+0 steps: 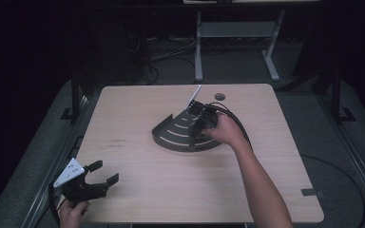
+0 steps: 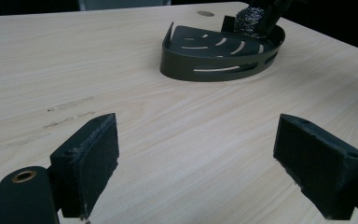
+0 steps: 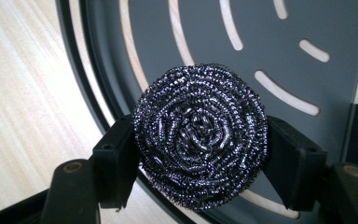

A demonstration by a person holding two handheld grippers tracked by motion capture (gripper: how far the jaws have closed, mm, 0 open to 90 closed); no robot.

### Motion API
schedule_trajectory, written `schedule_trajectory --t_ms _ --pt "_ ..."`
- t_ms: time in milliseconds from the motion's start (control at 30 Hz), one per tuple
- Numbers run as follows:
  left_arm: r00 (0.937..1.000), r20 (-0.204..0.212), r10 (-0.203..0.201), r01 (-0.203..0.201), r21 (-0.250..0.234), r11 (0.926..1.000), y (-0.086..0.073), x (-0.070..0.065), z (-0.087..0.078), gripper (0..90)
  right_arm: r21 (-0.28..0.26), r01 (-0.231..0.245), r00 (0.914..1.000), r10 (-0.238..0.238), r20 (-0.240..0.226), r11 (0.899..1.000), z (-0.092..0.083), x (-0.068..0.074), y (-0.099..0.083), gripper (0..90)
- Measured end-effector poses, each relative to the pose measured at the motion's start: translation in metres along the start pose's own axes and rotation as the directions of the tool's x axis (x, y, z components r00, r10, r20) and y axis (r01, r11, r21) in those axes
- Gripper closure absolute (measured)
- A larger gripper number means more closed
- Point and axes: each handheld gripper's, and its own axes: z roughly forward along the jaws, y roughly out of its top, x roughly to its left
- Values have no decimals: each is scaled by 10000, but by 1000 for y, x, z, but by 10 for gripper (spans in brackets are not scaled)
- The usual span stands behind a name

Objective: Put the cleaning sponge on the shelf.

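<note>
My right gripper (image 3: pixel 200 140) has its jaws clamped on the steel wool scourer (image 3: pixel 200 135), one pad on each side of the round coil, gripped across the middle so the springy mesh can't roll out. It hangs over the slotted floor of the dark quarter-round corner caddy (image 3: pixel 335 46); I judge this is either a drop into the caddy or a lift out of it, and I can't tell from these frames whether the scourer's underside touches the floor. In the high view the right gripper (image 1: pixel 200 118) sits above the caddy (image 1: pixel 171 135) with the hand (image 1: pixel 225 129) behind it, covering the scourer and part of the caddy. The left gripper view catches the scourer (image 2: pixel 253 21) beyond my left jaws, at the caddy's (image 2: pixel 214 70) far rim, top cut off by the frame edge. My left gripper (image 2: pixel 205 163) has jaws spread wide, nothing between them but bare worktop (image 2: pixel 121 70); in the high view it (image 1: pixel 102 173) is parked at the near left corner, well apart from the caddy, presumably just out of the way. Faint marks on the worktop ahead of the left jaws, too blurred to read. A small round grommet (image 1: pixel 219 96) sits beyond the right jaws. Everything past the worktop is dark; only a pale frame leg (image 1: pixel 198 47) is legible.
</note>
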Motion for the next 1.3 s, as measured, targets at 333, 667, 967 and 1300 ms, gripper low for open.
schedule_trajectory --t_ms 333,667,967,1300 --pt "10000 9 -14 14 -17 10000 0 0 0 133 51 -231 9997 231 49 9997 9 -7 1 321" --pt "10000 -5 -18 18 -30 10000 0 0 -1 133 335 -324 9994 320 132 9989 24 -10 3 319" --pt "10000 -3 -18 18 -36 10000 0 1 -1 133 403 -424 9990 419 133 9983 32 -11 3 318" --pt "10000 -11 -5 5 2 10000 0 1 -1 133 262 -732 9973 729 130 9970 33 -17 -5 315"
